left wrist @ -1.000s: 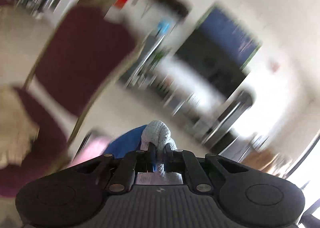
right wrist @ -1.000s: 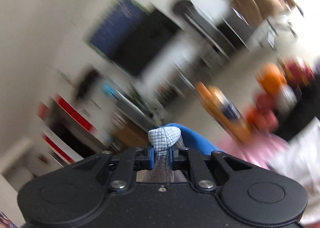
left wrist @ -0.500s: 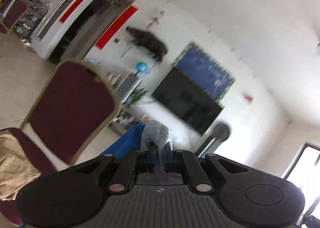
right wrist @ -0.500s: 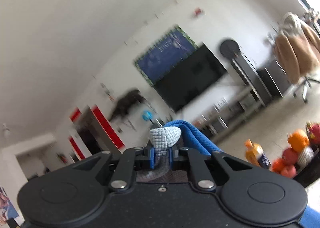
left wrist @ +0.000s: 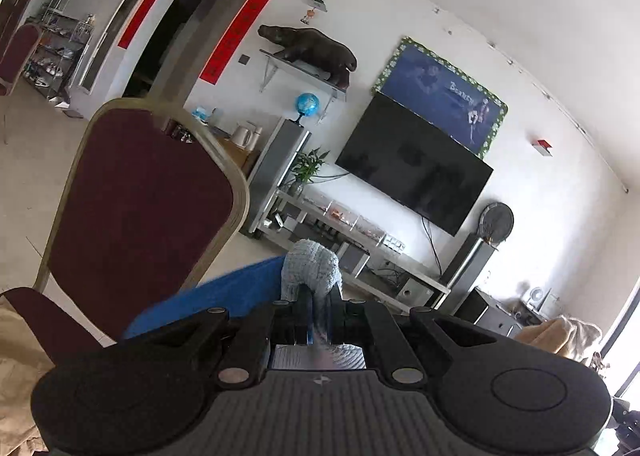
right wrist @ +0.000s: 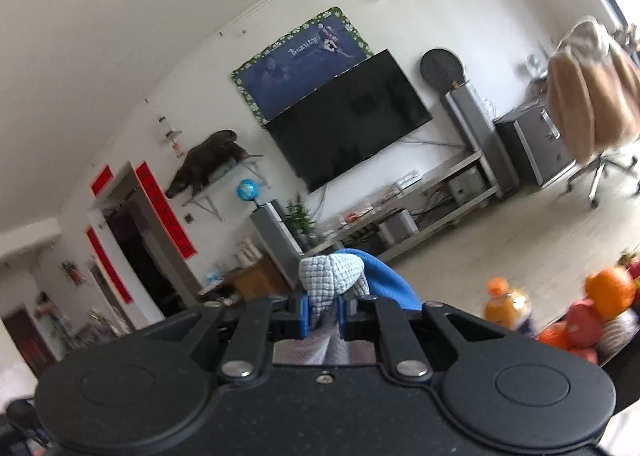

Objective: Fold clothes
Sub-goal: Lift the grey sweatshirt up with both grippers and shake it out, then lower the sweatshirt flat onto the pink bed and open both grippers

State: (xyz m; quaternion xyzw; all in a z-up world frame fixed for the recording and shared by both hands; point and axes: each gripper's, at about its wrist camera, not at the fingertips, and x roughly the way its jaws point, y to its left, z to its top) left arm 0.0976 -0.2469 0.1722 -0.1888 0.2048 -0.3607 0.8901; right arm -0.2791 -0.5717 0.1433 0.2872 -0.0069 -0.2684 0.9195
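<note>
Both the left gripper (left wrist: 318, 314) and right gripper (right wrist: 322, 314), each clamped on a bunched corner of the pale grey-blue waffle-knit garment with blue fabric (left wrist: 310, 268), had risen from a second earlier, lifting it clear, apparently spread for folding.

One word is reading clearly: "Beauty", in pale script, is showing on the blue poster (right wrist: 301, 60) with the green leafy border, hanging on the wall just above the black television (right wrist: 349, 120). On the same poster (left wrist: 440, 95) in the left wrist view the script is showing too small to read. Red banners (left wrist: 237, 33) around the doorway are carrying dark characters, illegible.
</note>
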